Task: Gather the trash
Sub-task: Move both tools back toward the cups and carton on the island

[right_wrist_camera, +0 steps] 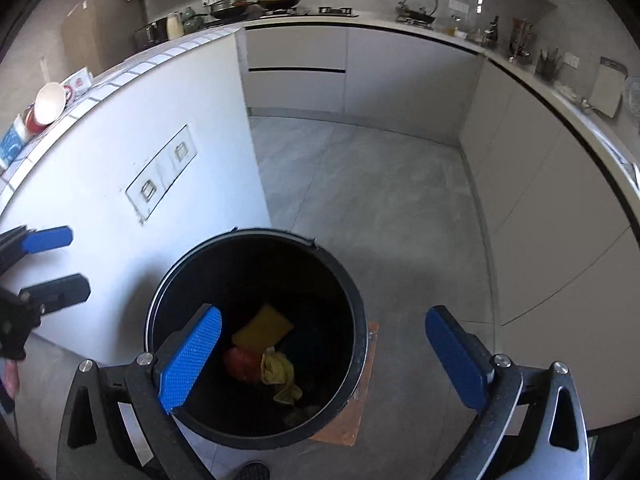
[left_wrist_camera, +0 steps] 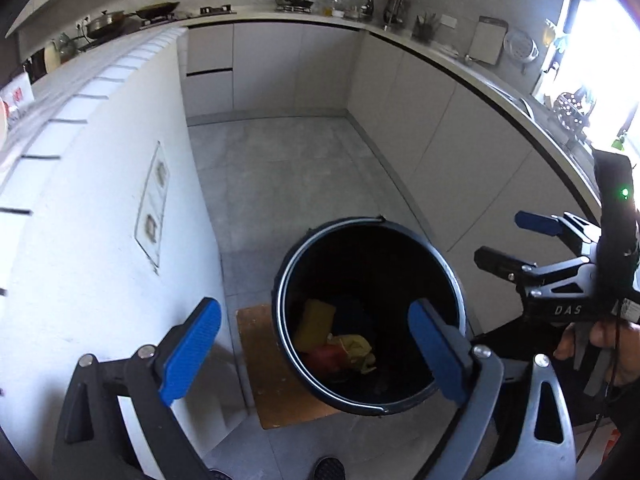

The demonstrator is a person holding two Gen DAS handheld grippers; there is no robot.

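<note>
A black round trash bin [left_wrist_camera: 453, 265] [right_wrist_camera: 361, 312] stands on the floor on a brown board [left_wrist_camera: 260, 360] [right_wrist_camera: 360, 412]. Inside lie a yellow sponge [left_wrist_camera: 316, 324] [right_wrist_camera: 264, 326], a red scrap [left_wrist_camera: 328, 358] [right_wrist_camera: 242, 364] and a crumpled yellow wrapper [left_wrist_camera: 358, 350] [right_wrist_camera: 280, 376]. My left gripper [left_wrist_camera: 316, 312] [right_wrist_camera: 68, 264] hangs open above the bin's left side, with nothing between its blue pads. Over the bin's right side my right gripper [right_wrist_camera: 323, 314] [left_wrist_camera: 508, 240] is open wide and also empty.
The white side wall of an island [left_wrist_camera: 100, 240] [right_wrist_camera: 120, 140] rises close on the bin's left. Pale cabinets [left_wrist_camera: 460, 152] [right_wrist_camera: 540, 220] run along the right and back. A paper cup [right_wrist_camera: 48, 106] lies on the island top. Grey floor tiles [left_wrist_camera: 280, 168] stretch beyond the bin.
</note>
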